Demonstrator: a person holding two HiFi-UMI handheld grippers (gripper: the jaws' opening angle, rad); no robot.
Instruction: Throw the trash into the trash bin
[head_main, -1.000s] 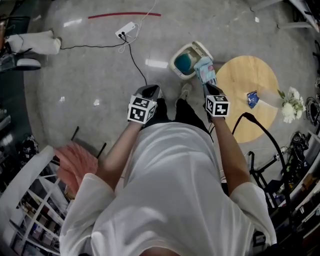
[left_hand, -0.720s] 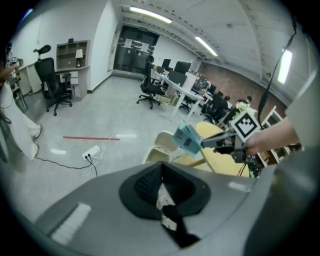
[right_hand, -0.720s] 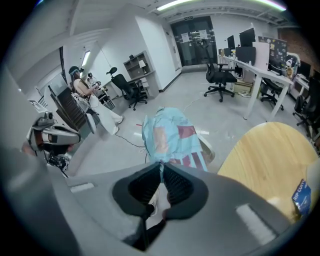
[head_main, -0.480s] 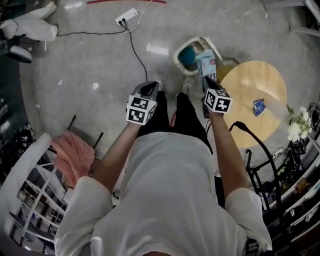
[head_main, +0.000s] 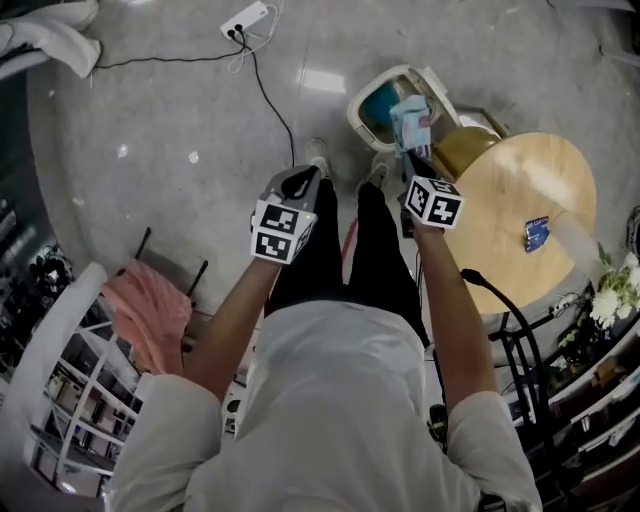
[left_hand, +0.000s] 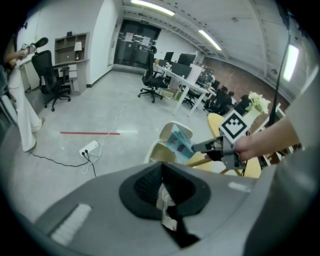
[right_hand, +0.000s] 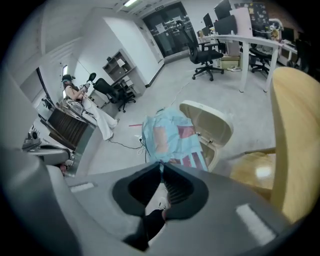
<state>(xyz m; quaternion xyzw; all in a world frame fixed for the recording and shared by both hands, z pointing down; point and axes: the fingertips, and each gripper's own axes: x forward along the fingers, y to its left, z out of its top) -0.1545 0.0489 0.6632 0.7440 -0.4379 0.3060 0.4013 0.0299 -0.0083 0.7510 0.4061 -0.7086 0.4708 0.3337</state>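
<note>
The cream trash bin (head_main: 353, 108) stands on the floor with its lid up, just in front of the person's feet. My right gripper (head_main: 410, 152) is shut on a light-blue wrapper (head_main: 411, 122), which hangs over the bin's open mouth. In the right gripper view the wrapper (right_hand: 169, 141) sticks out from the closed jaws and covers part of the bin (right_hand: 210, 125). My left gripper (head_main: 303, 182) hangs to the left over the floor, shut and empty. The left gripper view shows the bin (left_hand: 159, 152), the wrapper (left_hand: 178, 145) and the right gripper (left_hand: 201, 147).
A round wooden table (head_main: 520, 190) stands right of the bin, with a small blue packet (head_main: 536, 233) on it. White flowers (head_main: 612, 292) are at its right edge. A power strip (head_main: 247, 18) and cable lie on the floor. A pink cloth (head_main: 150, 312) lies on a chair at left.
Both grippers have come down toward the floor. The wrapper in the right gripper has moved from beside the bin's rim to over its mouth.
</note>
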